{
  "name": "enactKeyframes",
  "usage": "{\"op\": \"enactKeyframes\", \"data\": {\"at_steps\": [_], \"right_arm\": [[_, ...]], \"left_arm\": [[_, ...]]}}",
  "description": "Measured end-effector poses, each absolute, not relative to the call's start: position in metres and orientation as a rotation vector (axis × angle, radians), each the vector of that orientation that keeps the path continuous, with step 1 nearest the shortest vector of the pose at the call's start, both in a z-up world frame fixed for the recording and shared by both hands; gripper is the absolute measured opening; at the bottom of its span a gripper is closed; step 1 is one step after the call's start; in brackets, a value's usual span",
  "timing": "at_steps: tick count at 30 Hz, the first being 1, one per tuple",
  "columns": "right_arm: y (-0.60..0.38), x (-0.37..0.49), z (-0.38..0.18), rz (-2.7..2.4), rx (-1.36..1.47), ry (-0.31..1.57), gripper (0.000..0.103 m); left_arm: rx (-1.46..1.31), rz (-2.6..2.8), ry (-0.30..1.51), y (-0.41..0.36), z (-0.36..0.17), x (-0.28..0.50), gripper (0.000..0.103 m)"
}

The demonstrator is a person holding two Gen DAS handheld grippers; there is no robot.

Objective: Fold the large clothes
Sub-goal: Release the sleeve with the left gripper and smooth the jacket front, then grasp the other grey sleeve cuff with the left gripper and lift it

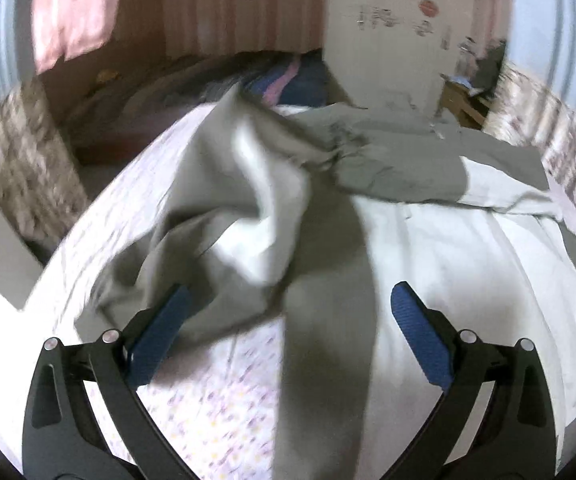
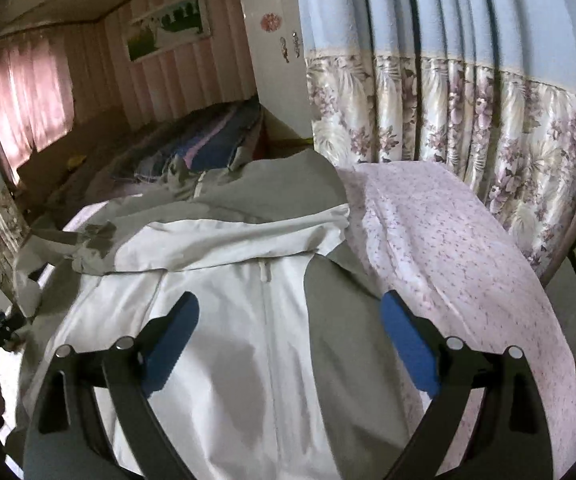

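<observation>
1. Left wrist view: the left gripper (image 1: pixel 288 320) hangs over the bed with its blue-padded jaws spread wide and nothing held between them. Below and ahead lies the jacket (image 1: pixel 428 248), a large white-and-grey garment spread over the floral bedsheet (image 1: pixel 208 400). One part of it — a sleeve or side flap (image 1: pixel 240 200), blurred — is bunched and raised towards the left, and its lower edge lies just beside the left pad (image 1: pixel 160 332); whether they touch I cannot tell. A grey panel runs down the middle between the jaws. Farther off, the grey upper part of the jacket lies crumpled near the far end of the bed, with a white wardrobe (image 1: pixel 388 60) behind.

2. Right wrist view: the right gripper (image 2: pixel 288 340) is likewise wide open and empty — its pads stand apart above the jacket (image 2: pixel 248 340) without pressing on it. The jacket lies flat, front up, its zip line running down between the jaws and its grey hood (image 2: pixel 272 188) at the far end. The pink floral bedsheet (image 2: pixel 448 260) shows bare to the right, and a flowered curtain (image 2: pixel 468 112) hangs behind the bed.
</observation>
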State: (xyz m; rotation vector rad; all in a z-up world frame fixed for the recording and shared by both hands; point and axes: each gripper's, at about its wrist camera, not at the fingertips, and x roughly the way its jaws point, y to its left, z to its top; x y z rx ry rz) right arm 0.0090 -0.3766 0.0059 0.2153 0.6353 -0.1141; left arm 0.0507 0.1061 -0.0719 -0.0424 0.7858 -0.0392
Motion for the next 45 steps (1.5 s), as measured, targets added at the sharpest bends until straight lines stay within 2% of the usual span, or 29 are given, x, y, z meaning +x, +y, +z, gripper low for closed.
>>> {"op": "enactKeyframes", "data": {"at_steps": [14,21,32,33,35,36,37,38,45], "right_arm": [[-0.336,0.016,0.006,-0.051,0.193,0.604,0.093],[-0.343,0.005,0.017,-0.084,0.164,0.57,0.093],[-0.357,-0.002,0.007,-0.092,0.202,0.584,0.093],[-0.357,-0.003,0.005,-0.092,0.204,0.588,0.093],[-0.356,-0.007,0.002,-0.09,0.207,0.594,0.093],[-0.356,-0.008,0.001,-0.09,0.206,0.594,0.093],[-0.355,-0.01,0.0,-0.092,0.201,0.595,0.093],[-0.355,-0.011,0.0,-0.095,0.194,0.596,0.093],[-0.363,-0.021,0.005,-0.112,0.179,0.596,0.093]], "left_arm": [[-0.148,0.11,0.787,0.146,-0.095,0.04,0.1],[-0.181,0.204,0.714,0.166,-0.082,0.017,0.1],[-0.233,0.289,0.858,0.2,-0.118,0.035,0.098],[-0.241,0.264,0.858,0.201,-0.118,0.038,0.094],[-0.223,0.221,0.879,0.201,-0.118,0.047,0.066],[-0.207,0.222,0.878,0.201,-0.116,0.05,0.062],[-0.192,0.214,0.871,0.2,-0.113,0.052,0.039],[-0.174,0.199,0.874,0.201,-0.11,0.055,0.032],[-0.12,0.324,0.778,0.246,-0.061,0.07,0.026]]}}
